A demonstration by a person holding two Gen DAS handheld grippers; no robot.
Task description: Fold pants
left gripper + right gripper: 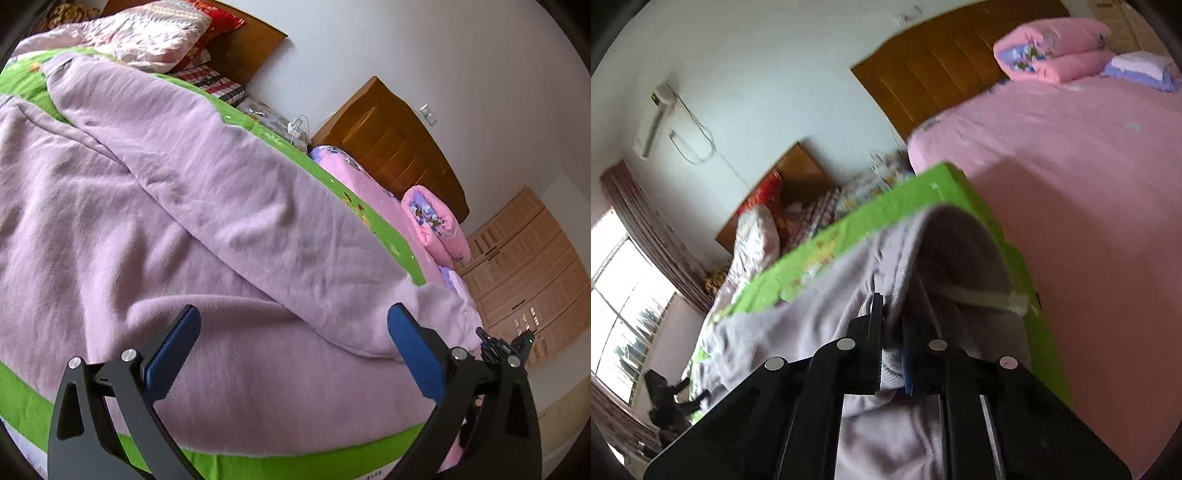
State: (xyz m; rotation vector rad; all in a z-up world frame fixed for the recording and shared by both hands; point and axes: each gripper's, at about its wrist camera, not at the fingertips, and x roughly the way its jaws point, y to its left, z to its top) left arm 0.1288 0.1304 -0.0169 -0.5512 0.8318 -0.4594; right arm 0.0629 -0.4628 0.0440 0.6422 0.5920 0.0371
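Note:
Lilac fleece pants (155, 206) lie spread on a green bedspread (388, 236), with one leg folded diagonally over the other part. My left gripper (295, 332) is open just above the near part of the pants, its blue pads (173, 350) wide apart and empty. My right gripper (892, 317) is shut on a bunched edge of the pants (953, 251) and holds it lifted over the green bedspread (886, 206). The other gripper shows small at the right edge of the left wrist view (506, 347).
Pillows (159, 33) and a wooden headboard (243, 44) lie at the bed's far end. A second bed with a pink sheet (1089, 177), rolled pink quilts (1052, 48) and a headboard (942, 66) stands beside it. A wardrobe (528, 258) is at the right, a window (624, 295) at the left.

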